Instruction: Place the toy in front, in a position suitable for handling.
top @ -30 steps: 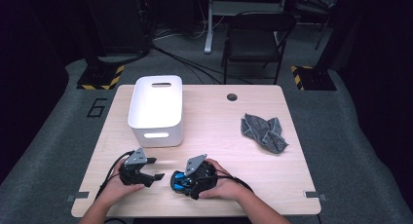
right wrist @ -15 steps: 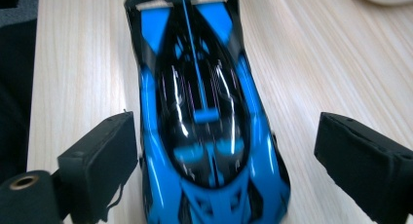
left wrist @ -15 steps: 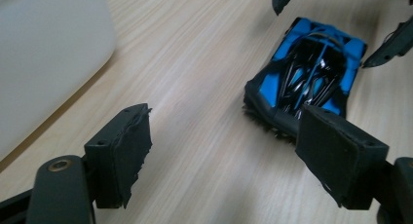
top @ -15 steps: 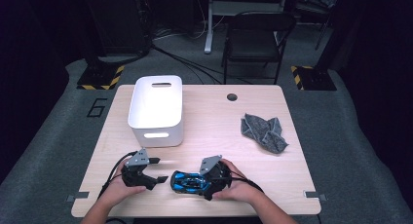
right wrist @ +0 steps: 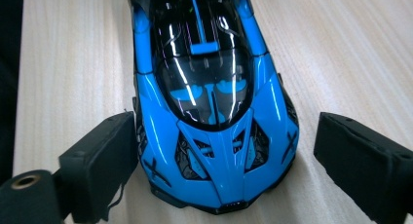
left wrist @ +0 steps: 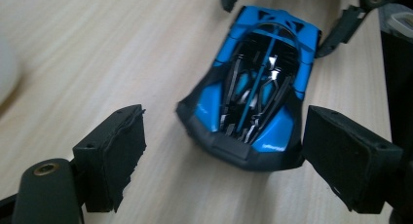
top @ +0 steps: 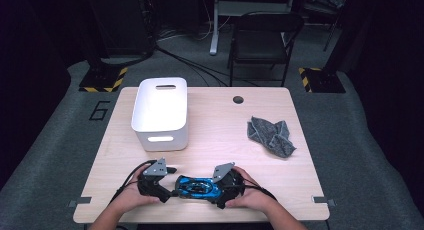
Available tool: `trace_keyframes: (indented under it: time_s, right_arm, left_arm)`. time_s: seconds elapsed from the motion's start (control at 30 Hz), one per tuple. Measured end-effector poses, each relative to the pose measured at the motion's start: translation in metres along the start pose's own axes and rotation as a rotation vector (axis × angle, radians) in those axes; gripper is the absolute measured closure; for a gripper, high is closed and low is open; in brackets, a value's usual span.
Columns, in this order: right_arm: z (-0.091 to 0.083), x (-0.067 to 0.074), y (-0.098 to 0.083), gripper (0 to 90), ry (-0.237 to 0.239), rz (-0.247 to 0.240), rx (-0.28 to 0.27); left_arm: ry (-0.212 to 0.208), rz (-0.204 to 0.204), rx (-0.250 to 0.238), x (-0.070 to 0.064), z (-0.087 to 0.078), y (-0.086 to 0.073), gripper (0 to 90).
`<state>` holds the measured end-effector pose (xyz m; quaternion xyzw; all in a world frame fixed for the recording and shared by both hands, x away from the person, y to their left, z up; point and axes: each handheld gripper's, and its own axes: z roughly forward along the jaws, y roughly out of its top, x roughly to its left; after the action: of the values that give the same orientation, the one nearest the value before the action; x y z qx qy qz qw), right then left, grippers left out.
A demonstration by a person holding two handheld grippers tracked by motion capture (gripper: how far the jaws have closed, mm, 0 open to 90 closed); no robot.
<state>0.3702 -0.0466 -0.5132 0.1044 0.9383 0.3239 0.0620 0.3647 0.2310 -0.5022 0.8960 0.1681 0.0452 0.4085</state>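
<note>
A blue and black toy car lies on the wooden table near its front edge, between my two grippers. My left gripper faces the car's tail from the left. Its jaws have just been opening and stand open around the tail; the right pad is close to the car's corner and the left pad is well clear. My right gripper faces the car's nose from the right. It is open, with a pad on each side of the nose and a gap at the right.
A white bin stands at the back left of the table. A crumpled grey cloth lies at the right. A round cable hole sits near the far edge, and a black chair stands behind the table.
My right hand has slid to the right, uncovering the car's full length between the grippers. The left gripper has edged right towards the tail.
</note>
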Motion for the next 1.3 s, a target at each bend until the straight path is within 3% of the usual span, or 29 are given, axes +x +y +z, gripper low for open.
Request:
trace_keyframes:
  time_s: [0.13, 0.43, 0.57, 0.93, 1.23, 1.3]
  right_arm:
    - [0.001, -0.001, -0.003, 13.6, 0.01, -0.005, -0.016]
    - [0.001, -0.003, -0.006, 20.1, 0.051, 0.001, -0.039]
    - [0.001, -0.002, -0.003, 23.4, 0.051, -0.04, -0.038]
    - [-0.001, -0.009, 0.0, 24.3, 0.056, -0.131, -0.019]
    - [-0.004, -0.023, -0.007, 24.2, 0.08, -0.116, -0.034]
    - [-0.003, -0.024, -0.007, 24.2, 0.091, -0.11, -0.04]
  left_arm:
    - [-0.008, 0.035, 0.041, -0.005, 0.014, 0.001, 15.9]
    - [-0.016, 0.061, 0.055, -0.007, 0.022, 0.002, 15.9]
    - [0.0, 0.099, 0.089, -0.007, 0.027, 0.001, 16.6]
    - [-0.024, 0.084, 0.086, -0.003, 0.028, 0.003, 20.2]
    - [-0.061, 0.056, 0.046, 0.005, 0.034, 0.006, 21.1]
    - [-0.063, 0.069, 0.042, 0.006, 0.034, 0.004, 21.0]
